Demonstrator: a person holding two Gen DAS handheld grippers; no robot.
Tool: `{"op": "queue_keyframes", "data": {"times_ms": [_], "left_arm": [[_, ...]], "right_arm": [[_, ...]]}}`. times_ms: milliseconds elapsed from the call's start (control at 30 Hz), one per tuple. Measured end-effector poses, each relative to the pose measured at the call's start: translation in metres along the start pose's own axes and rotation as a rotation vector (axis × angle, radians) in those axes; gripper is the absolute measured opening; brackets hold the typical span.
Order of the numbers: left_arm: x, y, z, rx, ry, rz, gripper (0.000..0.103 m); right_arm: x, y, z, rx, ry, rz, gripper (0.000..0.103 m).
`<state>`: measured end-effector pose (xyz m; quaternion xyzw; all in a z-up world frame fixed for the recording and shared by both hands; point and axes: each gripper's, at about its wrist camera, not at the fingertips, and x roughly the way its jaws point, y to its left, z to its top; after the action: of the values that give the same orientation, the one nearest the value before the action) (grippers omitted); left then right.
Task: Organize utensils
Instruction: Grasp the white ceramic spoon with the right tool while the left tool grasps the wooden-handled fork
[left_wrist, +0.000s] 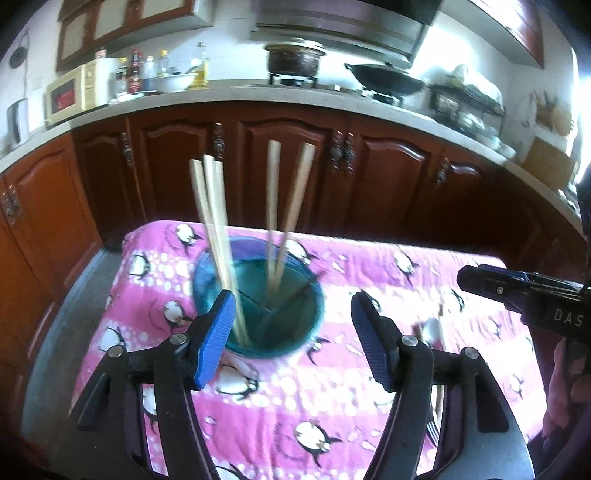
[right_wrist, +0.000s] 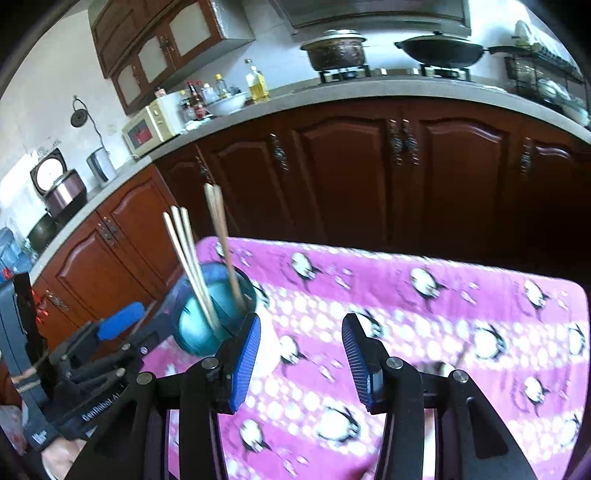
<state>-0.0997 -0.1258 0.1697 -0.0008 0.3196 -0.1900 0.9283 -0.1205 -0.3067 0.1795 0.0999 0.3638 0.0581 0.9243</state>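
Note:
A teal utensil holder (left_wrist: 258, 295) with inner dividers stands on a pink penguin-print cloth (left_wrist: 288, 398). Several wooden chopsticks (left_wrist: 218, 236) stand in it, in two groups. My left gripper (left_wrist: 293, 332) is open and empty, just in front of the holder. My right gripper (right_wrist: 301, 354) is open and empty, to the right of the holder (right_wrist: 210, 314), over the cloth (right_wrist: 406, 332). The chopsticks (right_wrist: 192, 269) lean in the holder. A spoon and a fork (left_wrist: 434, 373) lie on the cloth, partly hidden behind my left gripper's right finger. The right gripper shows at the left wrist view's right edge (left_wrist: 517, 291).
Dark wooden cabinets (left_wrist: 295, 173) run behind the table under a grey counter (right_wrist: 332, 96). On the counter are a microwave (right_wrist: 151, 127), bottles, a bowl, a pot and a wok on burners, and a dish rack. The floor (left_wrist: 66, 325) is left of the table.

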Motion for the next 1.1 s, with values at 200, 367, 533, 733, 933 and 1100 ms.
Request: {"op": "queue_keyframes", "data": {"times_ms": [200,367,533,733,933,1100], "left_arm": [[0.004,-0.029,-0.011,0.046,0.033,-0.042,0.066],[0.014,-0.044,-0.021,0.076,0.079,-0.067,0.067],[0.026,-0.053,-0.035,0.098,0.123,-0.067,0.067],[0.035,-0.051,-0.040,0.091,0.147,-0.065,0.067],[0.037,-0.044,-0.042,0.080,0.153,-0.061,0.067],[0.039,-0.032,-0.044,0.061,0.162,-0.047,0.067]], "right_arm": [[-0.011,-0.044,-0.034,0.047,0.054,-0.077,0.045],[-0.012,-0.080,-0.063,0.106,0.107,-0.125,0.045],[-0.003,-0.099,-0.085,0.142,0.157,-0.122,0.045],[0.031,-0.101,-0.095,0.150,0.223,-0.080,0.032],[0.081,-0.095,-0.095,0.159,0.301,-0.059,0.029],[0.101,-0.097,-0.096,0.155,0.330,-0.096,0.015]]}}
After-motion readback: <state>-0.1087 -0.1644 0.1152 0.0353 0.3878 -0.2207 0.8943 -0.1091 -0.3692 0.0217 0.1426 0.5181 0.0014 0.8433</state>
